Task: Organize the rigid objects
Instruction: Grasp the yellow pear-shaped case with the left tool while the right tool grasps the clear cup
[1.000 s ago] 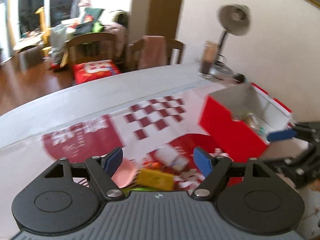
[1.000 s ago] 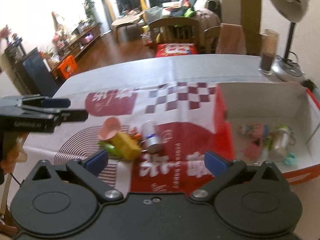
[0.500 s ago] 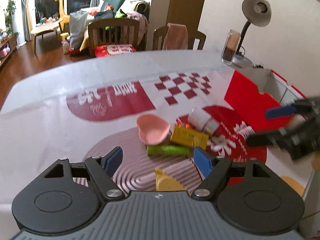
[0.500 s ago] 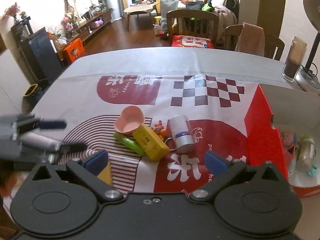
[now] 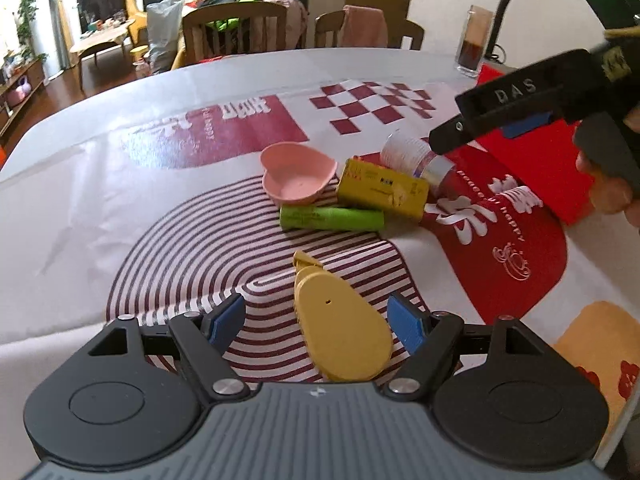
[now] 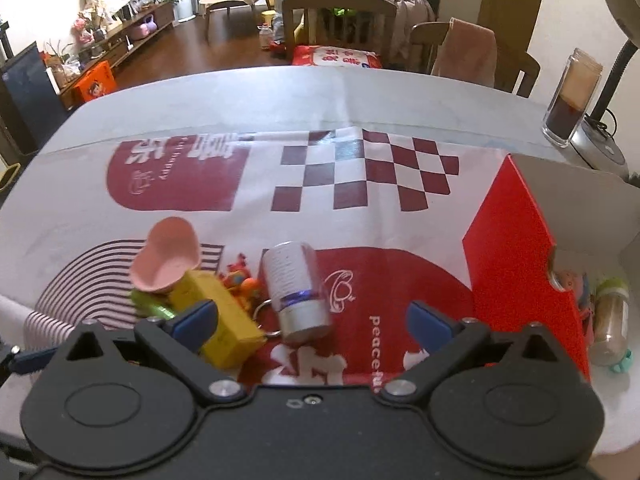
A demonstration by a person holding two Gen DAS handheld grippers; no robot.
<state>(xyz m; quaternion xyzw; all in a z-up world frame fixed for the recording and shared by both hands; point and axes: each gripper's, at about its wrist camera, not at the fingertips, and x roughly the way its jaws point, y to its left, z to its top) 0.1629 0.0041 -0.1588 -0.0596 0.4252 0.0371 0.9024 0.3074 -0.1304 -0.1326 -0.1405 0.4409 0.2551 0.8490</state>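
My left gripper (image 5: 316, 320) is open, its jaws either side of a flat yellow pear-shaped piece (image 5: 340, 328) lying on the cloth, not touching it. Beyond lie a green tube (image 5: 332, 218), a yellow box (image 5: 382, 190), a pink heart-shaped bowl (image 5: 298, 178) and a white and silver can (image 5: 416, 156) on its side. My right gripper (image 6: 312, 320) is open and empty, just short of the can (image 6: 296, 288), with the yellow box (image 6: 218, 320) by its left fingertip. The pink bowl (image 6: 166, 260) and a small orange toy (image 6: 240, 280) lie behind. The right gripper also shows in the left wrist view (image 5: 520, 116), above the can.
A red and white box (image 6: 524, 264) stands open at the right with a bottle (image 6: 608, 320) and small toys inside. A tall glass (image 6: 572, 96) and a lamp base (image 6: 600, 152) stand at the table's far right. Chairs (image 6: 340, 20) stand behind the table.
My left gripper has come down and forward, so the yellow piece now lies between its jaws. My right gripper has moved closer to the can and the yellow box.
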